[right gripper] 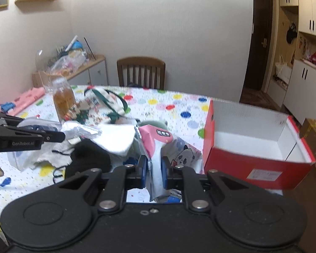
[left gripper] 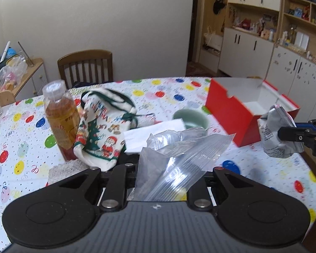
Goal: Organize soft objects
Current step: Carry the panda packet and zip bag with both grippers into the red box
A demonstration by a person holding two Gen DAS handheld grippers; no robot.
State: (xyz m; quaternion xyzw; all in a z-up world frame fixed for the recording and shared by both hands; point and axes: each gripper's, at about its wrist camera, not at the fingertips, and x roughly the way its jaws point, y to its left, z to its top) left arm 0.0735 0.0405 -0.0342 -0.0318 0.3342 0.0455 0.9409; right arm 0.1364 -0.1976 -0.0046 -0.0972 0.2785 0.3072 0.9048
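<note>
Claws both loaded, held above the balloon-print worktop [left gripper: 179, 92]. Left claw [left gripper: 158, 175] is level, pointing across the worktop toward the far chair [left gripper: 85, 66]; its fingers are closed down on a clear zip bag [left gripper: 174, 160], which bunches up and fans out ahead of the fingertips. In the right wrist view the left claw [right gripper: 59, 136] comes in from the left edge, horizontal, with the clear plastic crumpled at its tip.

Right claw [right gripper: 154, 168] also level, blue pads [right gripper: 142, 168] pinched tight on the narrow waist of a pink-and-white panda-print pouch [right gripper: 168, 147]; the pouch stands upright out of the grip, just left of the red box [right gripper: 257, 166]. From the left wrist view the right claw [left gripper: 284, 135] reaches in from the right edge, the pouch's silvery back [left gripper: 278, 132] showing, held in front of the box's near corner [left gripper: 231, 109].

Box is open, white inside, interior looks bare where visible.

Loose pile on the worktop: Christmas stocking [left gripper: 99, 135] leaning against a tea bottle [left gripper: 61, 113], white cloth [right gripper: 115, 139], black fabric [right gripper: 88, 158], green cup [left gripper: 190, 118] behind the pile. Grey fuzzy item [left gripper: 65, 170] near the left claw's left finger.
</note>
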